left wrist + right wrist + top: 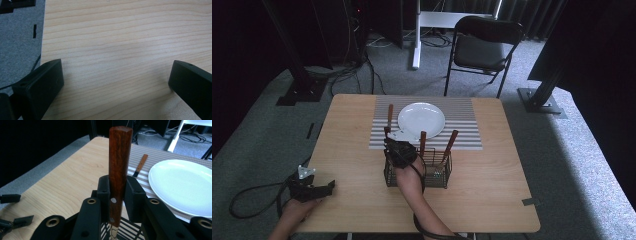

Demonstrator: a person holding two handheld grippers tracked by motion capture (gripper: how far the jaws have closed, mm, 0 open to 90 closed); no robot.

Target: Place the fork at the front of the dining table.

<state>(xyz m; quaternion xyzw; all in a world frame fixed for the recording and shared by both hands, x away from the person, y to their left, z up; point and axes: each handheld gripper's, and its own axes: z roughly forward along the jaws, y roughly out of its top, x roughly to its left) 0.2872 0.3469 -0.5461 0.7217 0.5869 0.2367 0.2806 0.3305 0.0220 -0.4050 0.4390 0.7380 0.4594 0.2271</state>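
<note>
The wooden-handled utensil is clamped upright between the jaws of the right gripper, just above the black wire caddy near the table's middle. The handle is squeezed at about its mid-length, with two rivets seen below the pads; the working end is hidden, so whether it is a knife or fork cannot be told. It is judged stiff and fairly light, the polished wood likely somewhat slippery, so the hold across the flat faces of the handle seems sound. Two more wooden handles are left standing in the caddy. Beyond it, a white plate is set on a striped placemat, with another utensil laid to the plate's left. The left gripper is held wide open, with nothing between its jaws, over bare wood at the table edge.
</note>
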